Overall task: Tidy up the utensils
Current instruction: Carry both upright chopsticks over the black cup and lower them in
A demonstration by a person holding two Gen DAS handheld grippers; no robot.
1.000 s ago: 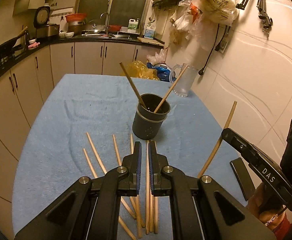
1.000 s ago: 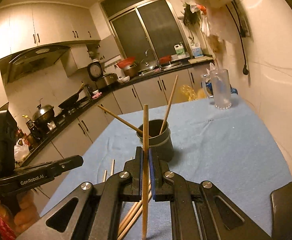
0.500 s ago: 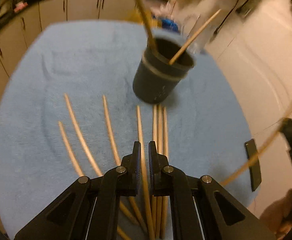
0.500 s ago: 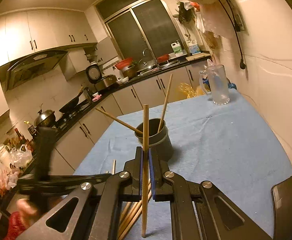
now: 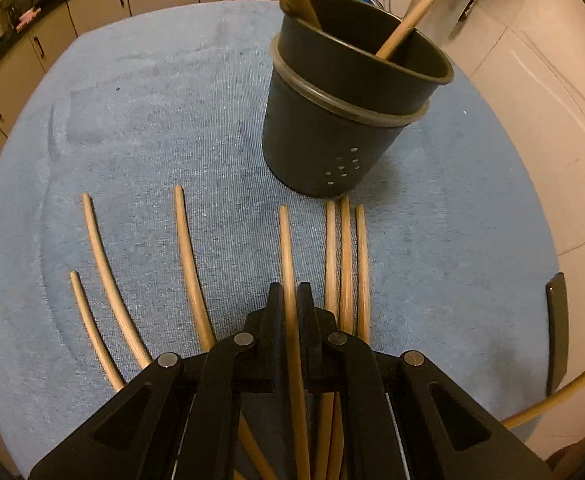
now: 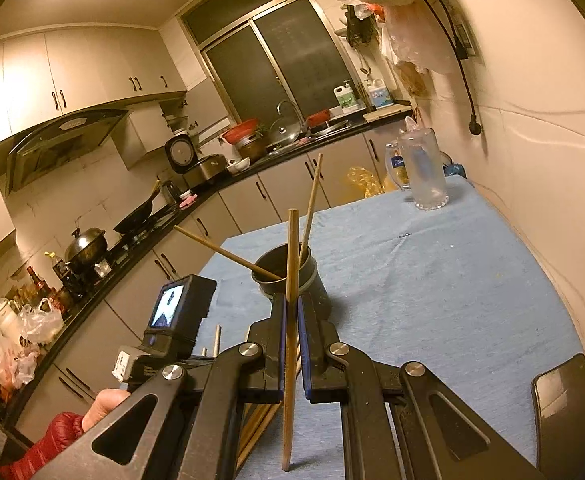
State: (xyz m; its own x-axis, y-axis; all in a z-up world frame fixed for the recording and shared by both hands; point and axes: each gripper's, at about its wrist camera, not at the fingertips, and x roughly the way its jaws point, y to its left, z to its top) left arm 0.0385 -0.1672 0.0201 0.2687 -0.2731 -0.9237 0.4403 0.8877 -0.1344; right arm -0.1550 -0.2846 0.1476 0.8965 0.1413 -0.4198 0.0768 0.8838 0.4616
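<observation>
Pale wooden chopsticks (image 5: 188, 264) lie fanned on the blue cloth (image 5: 140, 112) beneath and to either side of the left gripper (image 5: 290, 296), whose jaws are closed with nothing clamped; one stick runs under the narrow gap between them. Just ahead of those jaws stands the dark holder (image 5: 332, 120), with two sticks leaning in it. The right gripper (image 6: 291, 308) is clamped on one upright chopstick (image 6: 291, 256), the holder just beyond its jaws. A clear jug (image 6: 424, 172) stands far past them.

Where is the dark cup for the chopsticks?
In the left wrist view the cup stands on the blue cloth, just beyond the chopsticks lying there.
</observation>
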